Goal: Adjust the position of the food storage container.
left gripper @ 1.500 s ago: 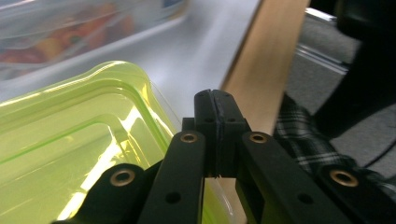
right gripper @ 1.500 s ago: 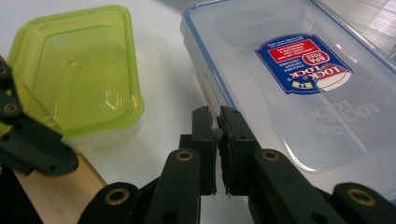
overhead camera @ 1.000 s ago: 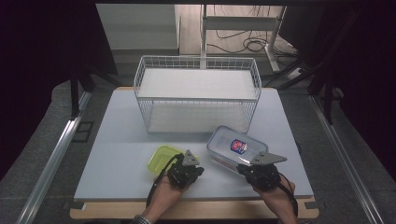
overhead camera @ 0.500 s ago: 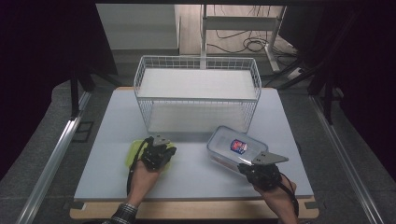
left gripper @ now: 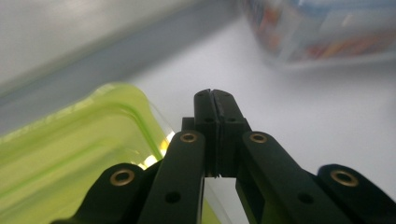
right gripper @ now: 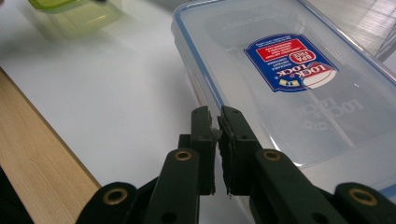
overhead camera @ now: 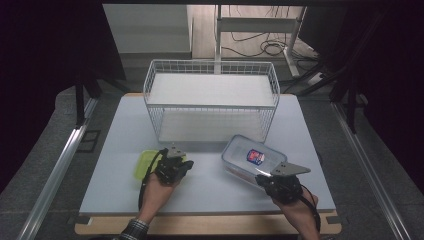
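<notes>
A small lime-green container [overhead camera: 143,165] lies on the white table [overhead camera: 120,130], and my left gripper [overhead camera: 175,166] rests against its right side. In the left gripper view the jaws are shut with nothing between them [left gripper: 215,98], beside the green container [left gripper: 84,140]. A clear lidded container [overhead camera: 250,159] with a red and blue label sits at the front right. My right gripper [overhead camera: 278,181] is at its near edge. In the right gripper view the jaws [right gripper: 217,116] are closed on the clear container's [right gripper: 299,93] rim, with a thin gap between them.
A white wire basket [overhead camera: 210,100] stands at the back middle of the table. A wooden strip [overhead camera: 200,225] runs along the table's front edge. Metal rails flank the table on both sides, and cables lie on the floor behind it.
My left gripper has moved left across the table, and the green container has shifted left with it. The right gripper and the clear container have stayed put.
</notes>
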{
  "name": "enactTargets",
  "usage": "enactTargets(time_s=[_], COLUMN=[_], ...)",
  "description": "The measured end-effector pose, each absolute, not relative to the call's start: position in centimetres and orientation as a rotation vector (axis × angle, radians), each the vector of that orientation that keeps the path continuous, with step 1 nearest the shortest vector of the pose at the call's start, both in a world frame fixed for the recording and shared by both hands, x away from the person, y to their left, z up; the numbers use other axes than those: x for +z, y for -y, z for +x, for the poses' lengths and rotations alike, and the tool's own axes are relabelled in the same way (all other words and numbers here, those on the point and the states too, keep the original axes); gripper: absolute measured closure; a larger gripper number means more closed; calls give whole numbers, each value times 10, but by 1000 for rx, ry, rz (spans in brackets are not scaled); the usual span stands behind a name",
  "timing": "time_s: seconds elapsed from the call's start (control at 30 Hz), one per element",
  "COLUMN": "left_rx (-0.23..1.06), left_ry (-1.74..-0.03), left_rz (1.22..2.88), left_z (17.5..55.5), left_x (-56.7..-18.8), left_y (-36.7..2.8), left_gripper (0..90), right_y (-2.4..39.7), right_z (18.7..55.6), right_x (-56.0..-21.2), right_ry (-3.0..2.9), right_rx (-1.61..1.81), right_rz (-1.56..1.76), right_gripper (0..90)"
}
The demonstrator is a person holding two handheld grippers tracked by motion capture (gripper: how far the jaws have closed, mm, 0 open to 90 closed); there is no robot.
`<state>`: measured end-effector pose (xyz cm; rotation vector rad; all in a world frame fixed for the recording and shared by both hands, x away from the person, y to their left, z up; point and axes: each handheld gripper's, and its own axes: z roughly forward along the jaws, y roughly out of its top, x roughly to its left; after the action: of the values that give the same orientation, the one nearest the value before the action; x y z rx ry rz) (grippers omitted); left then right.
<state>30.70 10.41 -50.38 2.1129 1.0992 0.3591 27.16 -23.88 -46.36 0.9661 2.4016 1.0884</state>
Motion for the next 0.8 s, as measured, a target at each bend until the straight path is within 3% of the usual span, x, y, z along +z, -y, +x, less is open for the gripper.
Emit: enactTargets(time_s=[0.43,0.6,0.8], left_rx=[425,386,334], left_ry=[-1209,-1107,-1039], left_rz=[2114,2079,2068], left_z=[317,318,350], left_x=[-509,-497,-490], left_y=[-129,-109,-68], left_gripper=[896,891,888], right_y=[261,289,317], right_z=[276,286,304], right_x=[-455,-451,-463], right_ry=[-2308,-2187,-2104], right_rx=[1092,1038,955], right_rz=[1029,1130,1285], right_gripper=[838,854,867])
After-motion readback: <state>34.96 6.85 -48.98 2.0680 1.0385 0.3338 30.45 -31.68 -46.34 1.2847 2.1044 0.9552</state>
